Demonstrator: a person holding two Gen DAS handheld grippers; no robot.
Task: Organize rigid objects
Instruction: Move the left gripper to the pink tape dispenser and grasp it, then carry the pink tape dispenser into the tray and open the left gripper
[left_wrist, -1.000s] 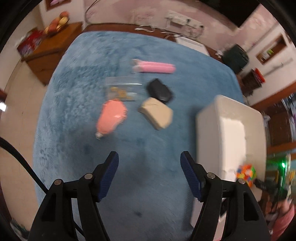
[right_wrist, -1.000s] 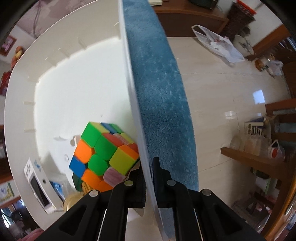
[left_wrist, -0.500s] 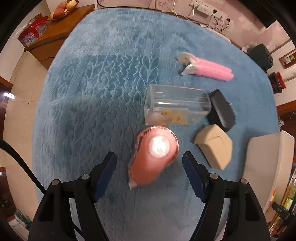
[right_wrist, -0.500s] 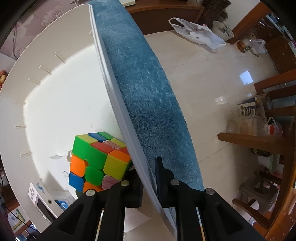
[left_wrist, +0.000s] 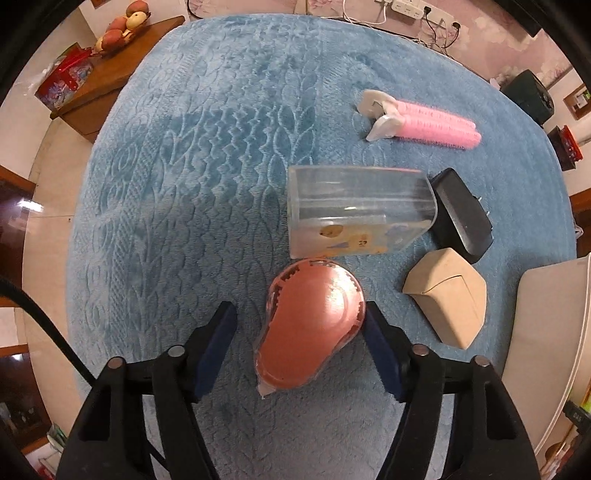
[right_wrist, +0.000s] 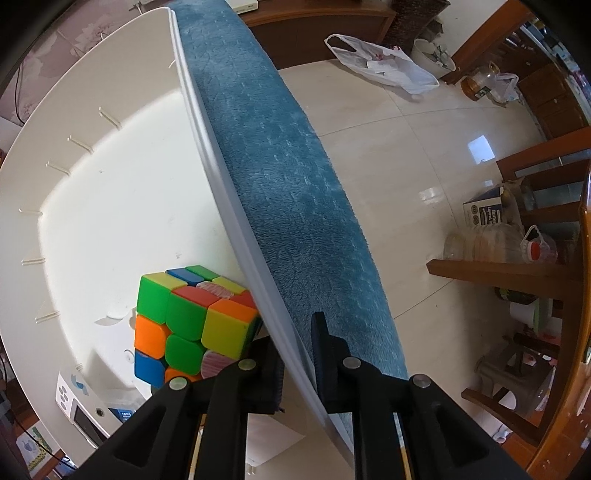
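In the left wrist view my left gripper (left_wrist: 297, 332) is open, its blue-padded jaws on either side of a pink teardrop-shaped object (left_wrist: 312, 325) lying on the blue blanket; the right pad touches or nearly touches it, the left pad stands apart. Beyond it lie a clear plastic box (left_wrist: 358, 210), a beige block (left_wrist: 448, 295), a black charger (left_wrist: 461, 218) and pink razors (left_wrist: 421, 123). In the right wrist view my right gripper (right_wrist: 295, 336) is shut on the wall of the white bin (right_wrist: 236, 221), which holds a colourful puzzle cube (right_wrist: 188, 321).
The white bin's corner (left_wrist: 546, 332) shows at the right edge of the left wrist view. The blue blanket (left_wrist: 207, 166) covers the table. A wooden side table with fruit (left_wrist: 110, 55) stands at the far left. Tiled floor and wooden furniture (right_wrist: 517, 258) lie to the right of the table.
My left gripper moved forward and down over the blanket until its jaws came around the pink object. My right gripper kept its hold on the bin wall, and its view shifted slightly.
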